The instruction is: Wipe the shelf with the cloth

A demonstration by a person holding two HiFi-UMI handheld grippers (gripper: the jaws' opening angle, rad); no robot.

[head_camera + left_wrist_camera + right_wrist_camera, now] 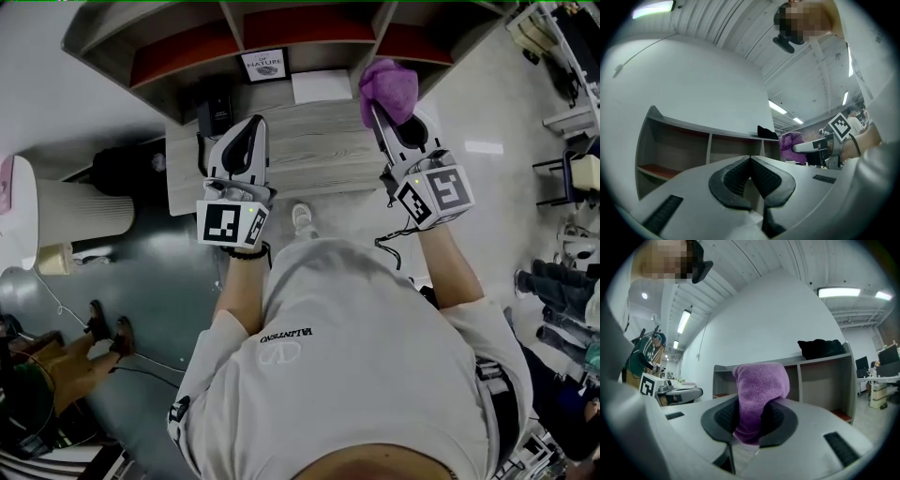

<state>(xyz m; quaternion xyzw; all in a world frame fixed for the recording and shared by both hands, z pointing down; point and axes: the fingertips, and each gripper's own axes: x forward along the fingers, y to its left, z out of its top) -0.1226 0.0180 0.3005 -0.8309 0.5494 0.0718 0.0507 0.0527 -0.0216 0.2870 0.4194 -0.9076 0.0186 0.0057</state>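
Seen from above, a person stands at a pale wooden bench (pixel 309 155) with a claw tool in each hand. They face an open shelf (pixel 232 26) of several compartments at the bench's far edge. The right claw (pixel 387 114) is clamped on a purple cloth (pixel 389 86). Its own camera shows the cloth pinched low between the two dark pads, with a thick fold bulging up and forward past the tips. Held this way, soft fabric rather than hard plastic would likely meet the shelf first. The cloth is raised in front of the shelf's right-hand compartments and appears to touch nothing, so wiping seems not yet begun. The left claw (pixel 246 131) is closed with nothing in it, its pads pressed together. It hangs over the left part of the bench, well apart from the cloth, likely held aside because one claw is enough for wiping. A small framed sign (pixel 263 65) and a white sheet (pixel 321 86) sit at the back of the bench near the shelf's middle. A black bag (pixel 820 348) rests on top of the shelf. These could obstruct a broad sweep.
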